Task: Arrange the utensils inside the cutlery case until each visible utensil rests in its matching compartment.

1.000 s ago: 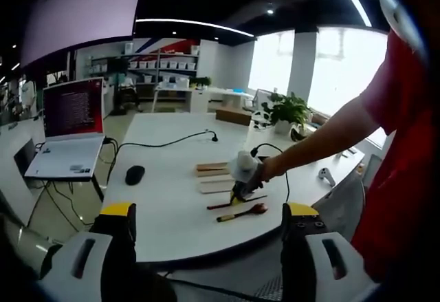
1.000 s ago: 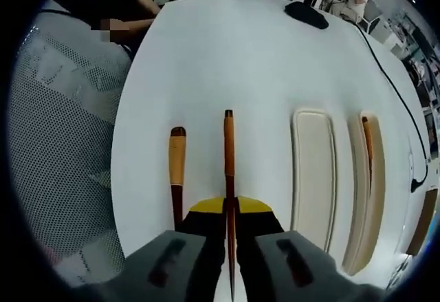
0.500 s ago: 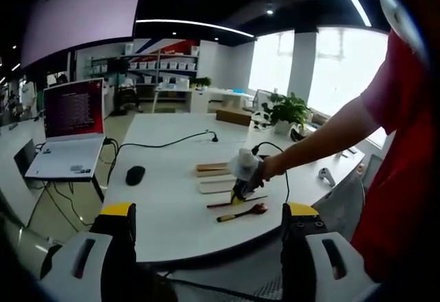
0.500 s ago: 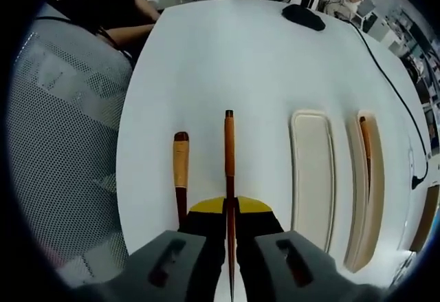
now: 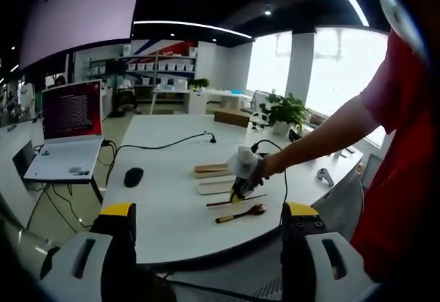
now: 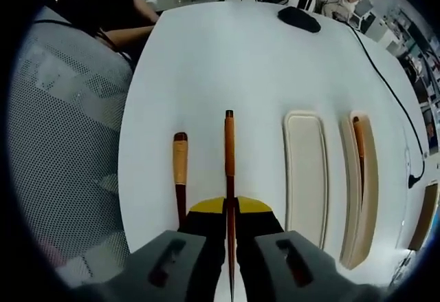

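My right gripper is shut on a thin wooden chopstick that points straight ahead over the white table. A wooden spoon with a dark lower handle lies just left of it. To the right, the pale cutlery case has an empty compartment and a narrow one holding a second chopstick. In the left gripper view, my left gripper is open and held back from the table. Ahead of it are the right gripper in a person's hand, the spoon and the case.
A black mouse and a black cable lie further along the table. A grey mesh chair stands beside the table's left edge. In the left gripper view, a laptop sits on a side stand and a plant at the far end.
The right gripper view has shifted slightly, so the case sits a little further left in it. The chopstick stays gripped, and the left gripper has hardly moved.
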